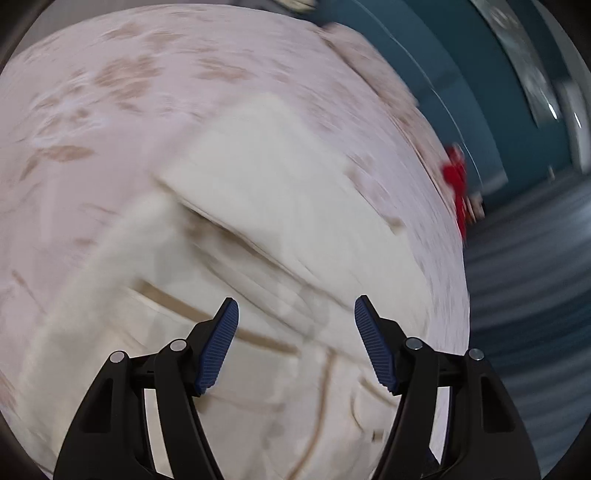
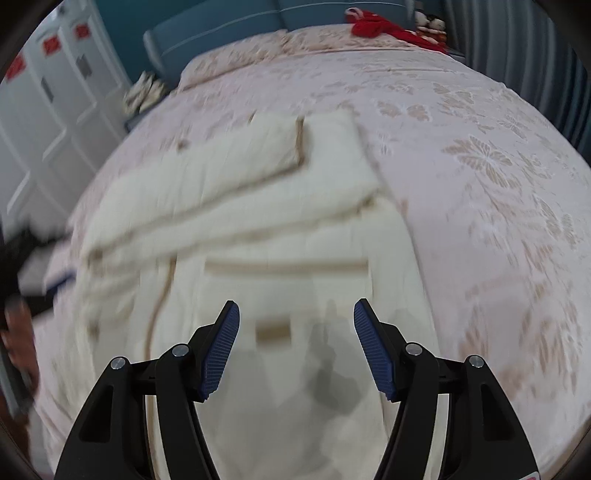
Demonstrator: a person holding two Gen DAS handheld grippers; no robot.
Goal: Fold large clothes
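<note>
Both tools, left tool [image 1: 295,343] and right tool [image 2: 295,347], are held wide open and empty above the cream garment [image 2: 266,206] lying part-folded on the bed [image 2: 480,155]; a hem edge should be pinched at both corners before any fold is carried over.

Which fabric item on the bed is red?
The crumpled red cloth near the teal headboard; the cream garment and floral bedspread are pale.

Both wrist views look down from close above. They share the cream tan-trimmed garment [image 1: 258,229] [image 2: 258,206] on the pink floral bedspread [image 1: 92,92] [image 2: 480,166]. The headboard lies upper right in the left view, top centre in the right.
</note>
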